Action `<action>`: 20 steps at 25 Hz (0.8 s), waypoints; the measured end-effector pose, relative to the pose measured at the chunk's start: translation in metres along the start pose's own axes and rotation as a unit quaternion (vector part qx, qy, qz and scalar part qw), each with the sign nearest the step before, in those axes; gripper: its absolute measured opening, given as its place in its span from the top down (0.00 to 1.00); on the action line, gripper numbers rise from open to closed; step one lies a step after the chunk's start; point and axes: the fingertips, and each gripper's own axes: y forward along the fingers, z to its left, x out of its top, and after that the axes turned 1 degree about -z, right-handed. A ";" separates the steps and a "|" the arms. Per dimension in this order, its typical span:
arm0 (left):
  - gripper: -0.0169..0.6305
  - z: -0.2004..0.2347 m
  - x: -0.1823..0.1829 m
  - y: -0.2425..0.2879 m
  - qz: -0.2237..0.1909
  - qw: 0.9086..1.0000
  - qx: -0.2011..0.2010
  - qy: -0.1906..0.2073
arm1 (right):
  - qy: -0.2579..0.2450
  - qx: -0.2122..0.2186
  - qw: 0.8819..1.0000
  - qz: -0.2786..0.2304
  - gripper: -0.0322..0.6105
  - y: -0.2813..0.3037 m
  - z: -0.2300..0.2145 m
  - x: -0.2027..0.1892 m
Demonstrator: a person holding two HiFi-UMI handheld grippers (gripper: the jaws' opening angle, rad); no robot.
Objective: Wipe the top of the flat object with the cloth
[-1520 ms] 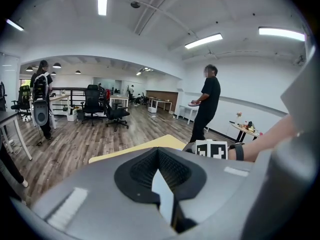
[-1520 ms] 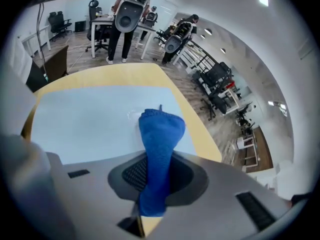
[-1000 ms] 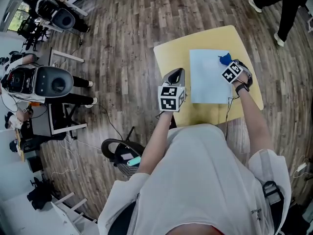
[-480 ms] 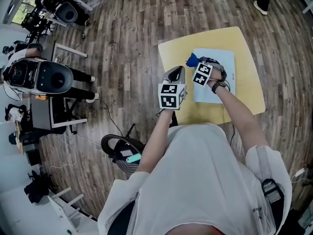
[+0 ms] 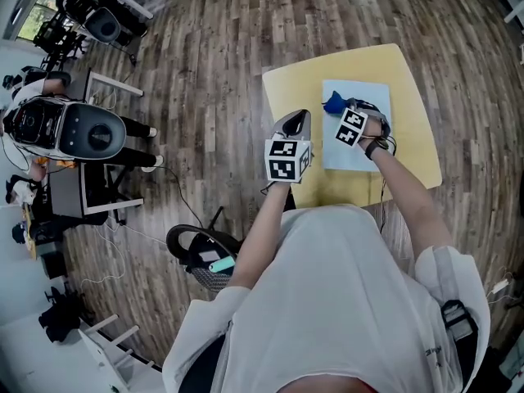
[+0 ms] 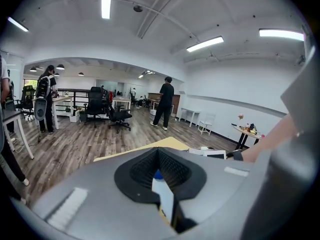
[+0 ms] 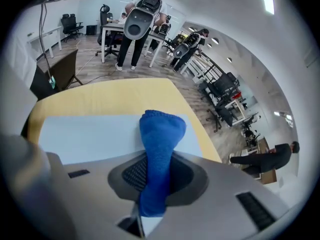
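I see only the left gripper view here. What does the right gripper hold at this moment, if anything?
Observer: The right gripper is shut on the blue cloth.
Operator: Where is the cloth over the sheet?
Observer: In the head view it is near the far left corner of the white sheet.
Operator: And my left gripper?
Observer: The left gripper is beside the sheet's left edge, over the yellow table.
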 end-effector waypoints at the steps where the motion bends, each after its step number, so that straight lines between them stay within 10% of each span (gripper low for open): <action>1: 0.97 -0.003 0.000 0.001 0.001 1.000 -0.004 0.001 | 0.003 -0.005 1.000 0.009 0.85 -0.002 -0.002 -0.013; 12: 0.97 -0.018 -0.002 0.003 0.009 1.000 -0.027 0.011 | 0.116 -0.036 0.987 0.109 0.85 -0.036 -0.020 -0.163; 20: 0.97 -0.019 -0.003 0.007 0.009 1.000 -0.026 0.009 | 0.143 -0.032 0.986 0.077 0.85 -0.038 -0.028 -0.136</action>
